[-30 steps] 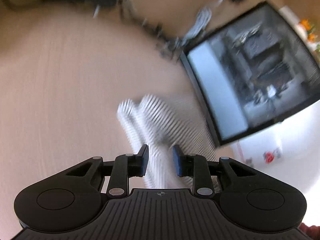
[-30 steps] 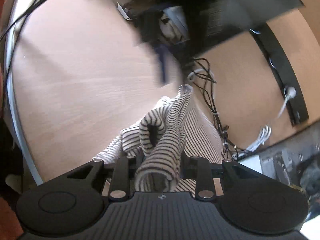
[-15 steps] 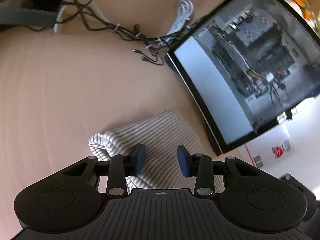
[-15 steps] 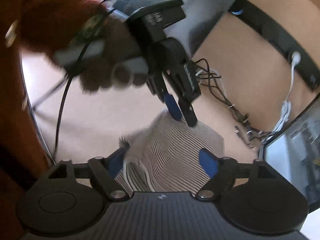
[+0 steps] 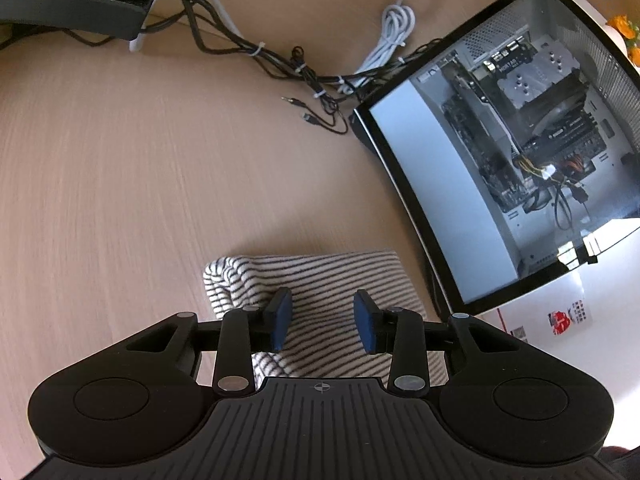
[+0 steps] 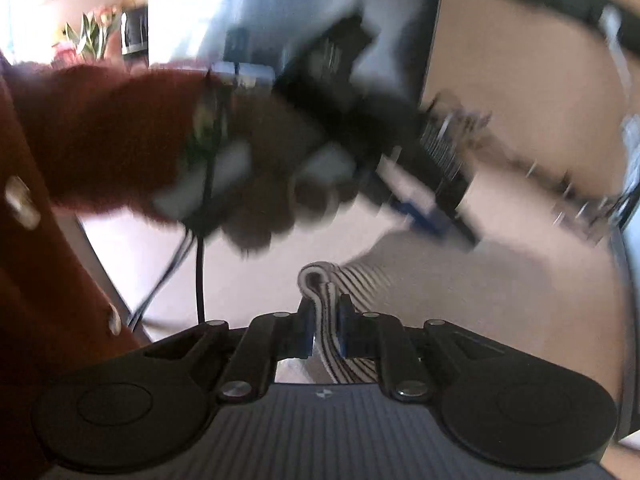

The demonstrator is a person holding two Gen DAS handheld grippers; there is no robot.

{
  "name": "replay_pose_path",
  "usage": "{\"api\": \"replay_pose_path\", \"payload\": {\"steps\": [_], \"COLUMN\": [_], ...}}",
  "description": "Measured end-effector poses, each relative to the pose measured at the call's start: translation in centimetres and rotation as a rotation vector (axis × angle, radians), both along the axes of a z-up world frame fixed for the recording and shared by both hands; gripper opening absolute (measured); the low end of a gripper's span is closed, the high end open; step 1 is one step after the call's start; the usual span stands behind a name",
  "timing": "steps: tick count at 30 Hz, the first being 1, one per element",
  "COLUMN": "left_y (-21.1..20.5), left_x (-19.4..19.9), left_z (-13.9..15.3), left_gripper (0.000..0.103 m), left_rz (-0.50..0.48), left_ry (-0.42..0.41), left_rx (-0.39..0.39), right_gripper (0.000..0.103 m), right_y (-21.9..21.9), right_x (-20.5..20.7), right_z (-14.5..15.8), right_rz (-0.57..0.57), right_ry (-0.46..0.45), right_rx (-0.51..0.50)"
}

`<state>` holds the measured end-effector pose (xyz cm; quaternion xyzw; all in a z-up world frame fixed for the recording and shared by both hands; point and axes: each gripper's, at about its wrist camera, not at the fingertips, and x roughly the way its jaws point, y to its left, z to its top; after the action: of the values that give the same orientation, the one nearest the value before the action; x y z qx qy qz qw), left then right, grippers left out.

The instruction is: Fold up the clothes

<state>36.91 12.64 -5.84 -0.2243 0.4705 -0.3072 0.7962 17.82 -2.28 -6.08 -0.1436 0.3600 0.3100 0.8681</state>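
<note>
garment: black-and-white striped knit cloth (image 5: 332,280) lies in a compact layered bundle on the light wood desk (image 5: 120,184), just left of the glass-sided computer case (image 5: 520,152) | left gripper (image 5: 322,318): spread, above the bundle | right gripper (image 6: 322,330): pinching a bunched edge | progress: partly folded, that edge not yet laid flat

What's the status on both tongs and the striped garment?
Left tongs open, over striped garment. Right tongs shut on garment edge. PC case close on the right, cable bundle farther back.
</note>
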Motion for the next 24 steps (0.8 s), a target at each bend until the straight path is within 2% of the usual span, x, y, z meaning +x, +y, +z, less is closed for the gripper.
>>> {"api": "replay_pose_path", "payload": {"steps": [2, 4, 6, 8, 10, 11, 12, 13, 14, 15, 16, 18, 19, 20, 24], "left_y": [0.0, 0.1, 0.0, 0.0, 0.0, -0.1, -0.2, -0.3, 0.0, 0.2, 0.5, 0.3, 0.3, 0.2, -0.1], "left_x": [-0.1, -0.9, -2.6, -4.2, -5.5, -5.8, -6.2, -6.5, -6.5, -6.5, -6.6, -6.6, -6.7, -6.7, -7.3], "left_z": [0.3, 1.5, 2.8, 4.0, 3.3, 2.7, 2.1, 1.4, 1.1, 0.8, 0.6, 0.5, 0.4, 0.4, 0.6], "left_gripper": [0.042, 0.055, 0.073, 0.075, 0.071, 0.066, 0.057, 0.058, 0.059, 0.06, 0.061, 0.064, 0.065, 0.066, 0.07], "left_rz": [-0.003, -0.007, -0.052, -0.098, -0.148, -0.158, -0.167, -0.177, -0.169, -0.161, -0.153, -0.151, -0.15, -0.151, -0.154], "left_ry": [-0.008, -0.052, -0.123, -0.194, -0.216, -0.219, -0.222, -0.225, -0.218, -0.21, -0.202, -0.213, -0.219, -0.226, -0.277], "left_rx": [0.009, 0.043, 0.077, 0.111, 0.166, 0.214, 0.262, 0.31, 0.303, 0.295, 0.287, 0.307, 0.317, 0.327, 0.375], "right_gripper": [0.011, 0.011, 0.011, 0.012, 0.012, 0.014, 0.016, 0.024, 0.046, 0.059, 0.077, 0.082, 0.089, 0.103, 0.103], "right_y": [0.7, 0.9, 1.0, 1.0, 1.1, 1.0, 0.8, 0.1, -0.6, -1.2, -1.9, -2.8, -2.9, -3.0, -3.6], "right_x": [0.3, 0.1, 0.1, -0.1, -0.3, -0.3, -0.4, -0.3, -0.3, -0.2, -0.1, 0.4, 0.8, 1.3, 3.0], "right_z": [-2.1, -2.2, -2.0, -1.9, -1.8, -1.5, -1.2, -0.5, 0.2, 0.9, 1.6, 1.9, 1.6, 1.3, 0.1], "right_rz": [0.017, 0.021, 0.024, 0.041, 0.063, 0.072, 0.08, 0.07, 0.06, 0.05, 0.039, -0.003, -0.035, -0.067, -0.193], "right_ry": [0.015, 0.004, -0.003, -0.032, -0.052, -0.056, -0.06, -0.062, -0.063, -0.064, -0.066, -0.053, -0.04, -0.027, 0.026], "right_rx": [-0.034, -0.036, -0.041, -0.052, -0.067, -0.068, -0.069, -0.058, -0.048, -0.037, -0.026, -0.022, -0.027, -0.033, -0.055]}}
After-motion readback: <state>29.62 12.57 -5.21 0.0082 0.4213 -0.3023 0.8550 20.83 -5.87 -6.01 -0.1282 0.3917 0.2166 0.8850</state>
